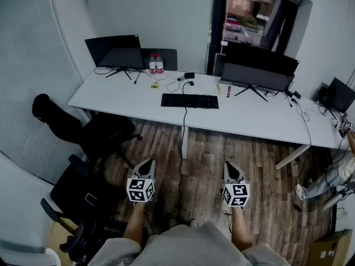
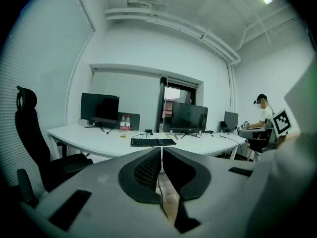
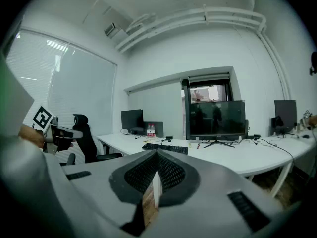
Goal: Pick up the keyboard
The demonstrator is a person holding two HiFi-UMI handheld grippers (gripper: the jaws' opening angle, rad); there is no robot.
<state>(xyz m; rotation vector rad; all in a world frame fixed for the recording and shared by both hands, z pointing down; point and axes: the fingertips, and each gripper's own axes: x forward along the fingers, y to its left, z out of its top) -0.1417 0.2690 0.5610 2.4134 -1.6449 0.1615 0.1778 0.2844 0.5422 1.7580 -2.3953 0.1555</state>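
Beyond left gripper (image 1: 147, 163) and right gripper (image 1: 232, 165) lies a black corded keyboard (image 1: 189, 101).

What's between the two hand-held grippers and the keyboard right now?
Head view: bare wood floor, then the front strip of the white desk; a black cable hangs from the keyboard across that stretch.

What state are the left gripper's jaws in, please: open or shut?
Shut: the left gripper shows its jaws meeting at the tips, nothing between them; the keyboard lies on the desk.
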